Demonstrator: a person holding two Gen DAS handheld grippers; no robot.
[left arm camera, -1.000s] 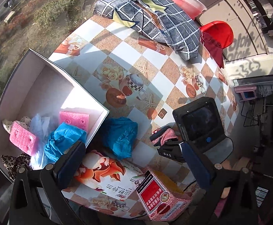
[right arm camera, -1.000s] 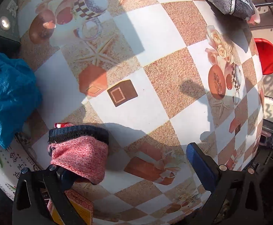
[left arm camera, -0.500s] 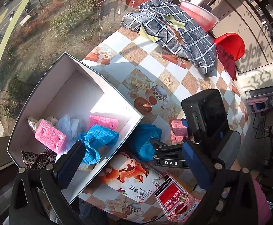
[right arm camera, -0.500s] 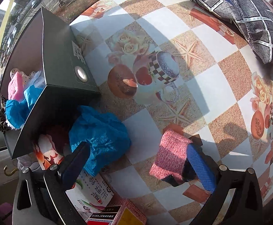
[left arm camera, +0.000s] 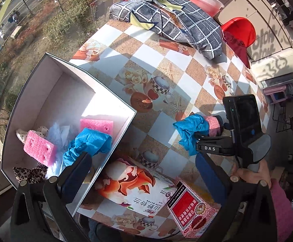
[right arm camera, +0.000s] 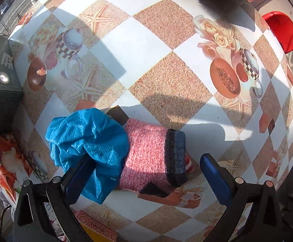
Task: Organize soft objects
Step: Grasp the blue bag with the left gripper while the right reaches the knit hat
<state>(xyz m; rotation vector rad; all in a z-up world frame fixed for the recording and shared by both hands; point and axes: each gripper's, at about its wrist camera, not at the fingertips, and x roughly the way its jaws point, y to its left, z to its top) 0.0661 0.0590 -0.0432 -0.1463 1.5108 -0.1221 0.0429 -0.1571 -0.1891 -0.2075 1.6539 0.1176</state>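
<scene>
Right gripper [right arm camera: 144, 173] is spread wide open, lower centre of frame, with the pink knit sock [right arm camera: 148, 157] and blue crumpled cloth [right arm camera: 90, 141] framed between its fingers. Left gripper [left arm camera: 142, 177] is held open too, nothing gripped, box [left arm camera: 35, 92] at left.

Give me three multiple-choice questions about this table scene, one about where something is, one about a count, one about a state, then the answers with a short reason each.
1. Where does the pink knitted sock lie?
A. in the box
B. on the table beside the blue cloth
C. on the pillow

2. How many pink sponges are in the box?
A. one
B. two
C. four

3. How is the right gripper?
A. open around the sock
C. shut on the cloth
B. out of view

Answers: 1 B, it lies on the tablecloth touching the blue cloth. 2 B, one sponge sits near the front, another against the wall. 3 A, its fingers stand apart on either side.
</scene>
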